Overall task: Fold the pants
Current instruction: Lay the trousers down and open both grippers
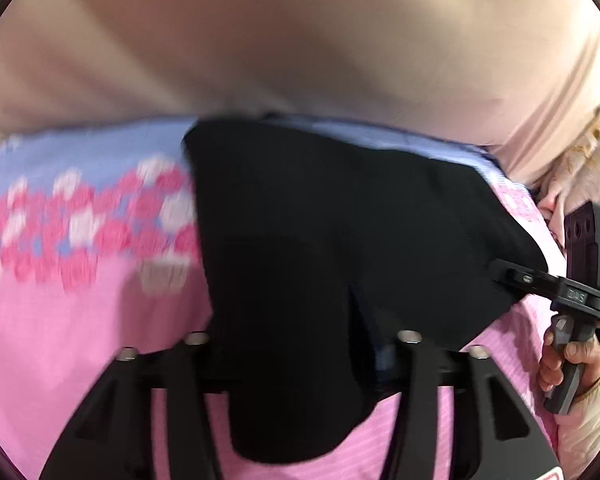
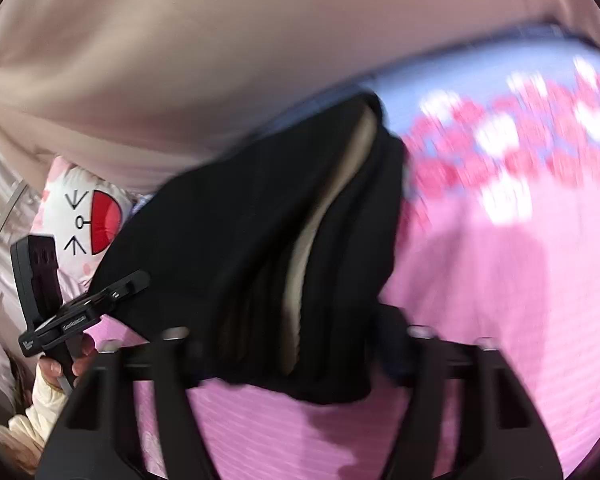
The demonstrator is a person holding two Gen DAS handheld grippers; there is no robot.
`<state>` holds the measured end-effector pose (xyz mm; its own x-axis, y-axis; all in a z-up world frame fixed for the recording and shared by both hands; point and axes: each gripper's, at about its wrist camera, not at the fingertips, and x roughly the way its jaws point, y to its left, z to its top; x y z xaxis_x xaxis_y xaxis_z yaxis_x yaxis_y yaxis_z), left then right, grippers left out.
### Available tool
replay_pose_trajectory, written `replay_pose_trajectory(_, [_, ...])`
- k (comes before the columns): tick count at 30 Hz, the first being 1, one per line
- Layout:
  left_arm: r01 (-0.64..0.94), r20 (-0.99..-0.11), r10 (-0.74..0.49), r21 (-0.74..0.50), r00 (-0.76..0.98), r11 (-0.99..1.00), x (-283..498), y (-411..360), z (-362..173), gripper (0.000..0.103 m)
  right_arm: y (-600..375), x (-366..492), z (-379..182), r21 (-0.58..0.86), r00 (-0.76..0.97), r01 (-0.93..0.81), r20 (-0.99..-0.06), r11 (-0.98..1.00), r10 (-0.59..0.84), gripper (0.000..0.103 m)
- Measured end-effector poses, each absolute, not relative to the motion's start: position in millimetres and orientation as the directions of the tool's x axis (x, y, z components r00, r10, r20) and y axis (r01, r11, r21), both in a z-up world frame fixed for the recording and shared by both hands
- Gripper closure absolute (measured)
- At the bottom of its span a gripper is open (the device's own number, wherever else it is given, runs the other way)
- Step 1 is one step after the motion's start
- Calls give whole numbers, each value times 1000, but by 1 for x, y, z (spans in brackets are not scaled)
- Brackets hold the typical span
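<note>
Black pants [image 1: 340, 240] hang over a pink bedsheet [image 1: 80, 340], held up between both grippers. My left gripper [image 1: 300, 360] is shut on one part of the cloth, which drapes down over its fingers. The right gripper [image 1: 512, 276] shows at the right edge of the left wrist view, clamped on the pants' other side. In the right wrist view the pants [image 2: 228, 240] are bunched with a beige inner lining showing, and my right gripper [image 2: 296, 356] is shut on them. The left gripper [image 2: 120, 288] shows at the left there, gripping the cloth.
The bedsheet [image 2: 480, 280] has a blue band with pink and white flowers at its far side. A beige padded headboard or wall [image 1: 300, 40] rises behind. A white cartoon pillow [image 2: 88, 216] lies at the left in the right wrist view.
</note>
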<state>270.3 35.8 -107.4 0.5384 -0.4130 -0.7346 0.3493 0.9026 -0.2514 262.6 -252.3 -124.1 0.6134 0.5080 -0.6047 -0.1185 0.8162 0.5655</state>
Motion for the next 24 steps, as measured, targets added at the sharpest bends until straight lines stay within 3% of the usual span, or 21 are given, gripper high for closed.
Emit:
replay_pose_trajectory(1, [329, -745, -410, -266, 526, 906, 271, 42, -114, 31, -258, 259, -124, 585, 611, -105, -600, 804, 516, 31])
replay_pose_trajectory(3, [273, -740, -394, -287, 545, 918, 260, 61, -113, 30, -272, 247, -120, 601, 623, -46, -607, 798, 493, 22])
replay_pose_trajectory(6, [210, -738, -305, -222, 602, 952, 233, 87, -90, 30, -304, 200, -96, 593, 733, 55, -571, 804, 371, 22])
replay_pose_trajectory(8, [176, -716, -196, -102, 670, 979, 209, 98, -60, 32, -312, 170, -66, 541, 793, 60, -536, 839, 290, 39])
replay_pose_trajectory(10, [213, -683, -161, -9, 712, 977, 194, 89, -29, 32, -294, 158, -22, 468, 829, -6, -492, 884, 266, 50])
replay_pose_trajectory(12, [246, -651, -165, 36, 741, 969, 192, 69, -7, 28, -262, 166, 7, 380, 837, -78, -477, 922, 267, 52])
replay_pose_trajectory(13, [263, -635, -171, 52, 753, 964, 198, 51, 0, 19, -244, 175, 15, 331, 835, -104, -484, 938, 263, 52])
replay_pose_trajectory(17, [265, -691, -126, 98, 712, 959, 238, 5, -30, 16, -193, 233, -12, 283, 758, -148, -584, 948, 292, 52])
replay_pose_trajectory(20, [223, -750, -58, 122, 659, 967, 262, -6, -73, 18, -192, 257, -63, 245, 712, -82, -664, 966, 229, 53])
replay_pose_trajectory(21, [218, -763, -54, 116, 645, 969, 265, -5, -84, 18, -204, 262, -83, 239, 700, -35, -687, 970, 195, 59])
replay_pose_trajectory(22, [197, -784, -43, 101, 619, 975, 269, -1, -99, 14, -217, 265, -98, 234, 692, 8, -703, 972, 164, 56])
replay_pose_trajectory(23, [194, -790, -71, 62, 609, 979, 272, 5, -109, 11, -232, 265, -111, 301, 699, 19, -686, 954, 202, 33])
replay_pose_trajectory(24, [187, -782, -93, 30, 616, 982, 269, 10, -113, 6, -252, 264, -122, 434, 693, 39, -661, 900, 288, 31])
